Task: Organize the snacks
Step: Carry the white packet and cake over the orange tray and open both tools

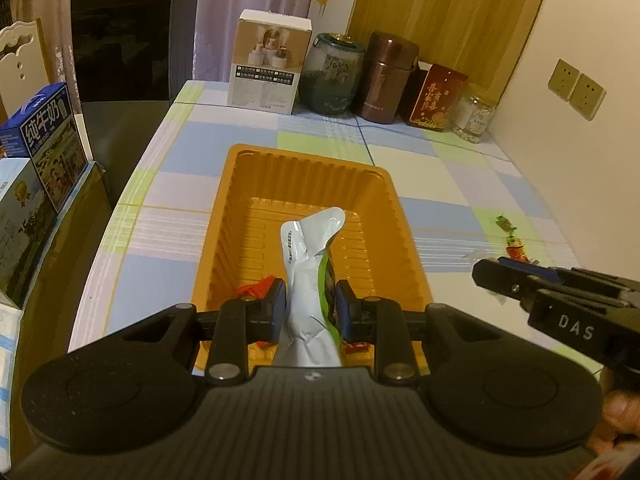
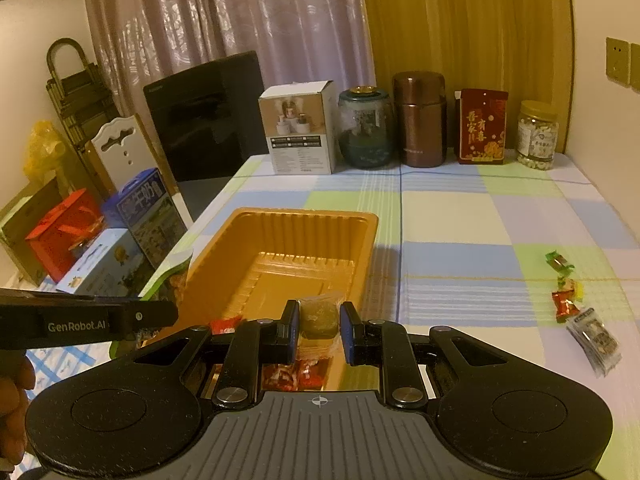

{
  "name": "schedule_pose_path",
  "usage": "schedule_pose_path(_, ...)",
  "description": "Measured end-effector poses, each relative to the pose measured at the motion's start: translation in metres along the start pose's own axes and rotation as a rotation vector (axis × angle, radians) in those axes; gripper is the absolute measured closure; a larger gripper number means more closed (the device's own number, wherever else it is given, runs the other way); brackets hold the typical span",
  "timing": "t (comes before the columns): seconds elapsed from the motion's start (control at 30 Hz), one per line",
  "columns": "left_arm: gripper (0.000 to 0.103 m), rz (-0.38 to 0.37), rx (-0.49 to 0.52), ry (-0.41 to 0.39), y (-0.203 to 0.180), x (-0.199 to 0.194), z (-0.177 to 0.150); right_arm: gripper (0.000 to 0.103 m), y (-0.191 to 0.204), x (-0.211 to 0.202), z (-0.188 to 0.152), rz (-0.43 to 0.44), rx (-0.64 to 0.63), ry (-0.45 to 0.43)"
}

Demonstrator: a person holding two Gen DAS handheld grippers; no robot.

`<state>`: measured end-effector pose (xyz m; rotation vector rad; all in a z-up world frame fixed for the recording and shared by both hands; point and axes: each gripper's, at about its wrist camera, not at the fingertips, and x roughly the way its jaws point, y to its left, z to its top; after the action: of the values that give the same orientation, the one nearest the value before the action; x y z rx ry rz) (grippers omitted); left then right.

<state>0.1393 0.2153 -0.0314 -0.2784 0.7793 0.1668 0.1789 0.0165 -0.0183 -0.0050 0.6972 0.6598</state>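
An orange ribbed plastic tray lies on the checked tablecloth. My left gripper is shut on a white and green snack bag, which hangs over the near half of the tray. My right gripper is shut on a brown cake in a clear wrapper, held above the tray's near end. Red-wrapped candies lie in the tray under the fingers. Each gripper shows from the side in the other's view, the right gripper and the left gripper.
Loose candies and a small grey packet lie on the cloth right of the tray. A white box, glass jar, brown canister, red box and plastic jar line the back. Cartons stand past the left edge.
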Motion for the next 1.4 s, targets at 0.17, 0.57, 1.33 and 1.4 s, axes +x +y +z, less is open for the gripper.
schedule_pose_path(0.17,0.079,-0.011,-0.005,0.024,0.009,0.020,0.007,0.081,0.002,0.013,0.003,0.004,-0.006,0.011)
schedule_pose_path(0.57,0.078,-0.004,0.032,0.059,0.010,0.054,0.017,0.081,-0.002,0.035,0.003,0.008,0.010,0.035)
schedule_pose_path(1.33,0.063,0.049,-0.049,-0.018,0.022,0.022,0.009,0.081,-0.004,0.037,0.006,0.043,0.044,0.041)
schedule_pose_path(1.4,0.063,0.047,-0.052,-0.018,0.023,0.023,0.008,0.081,-0.004,0.039,0.007,0.048,0.053,0.046)
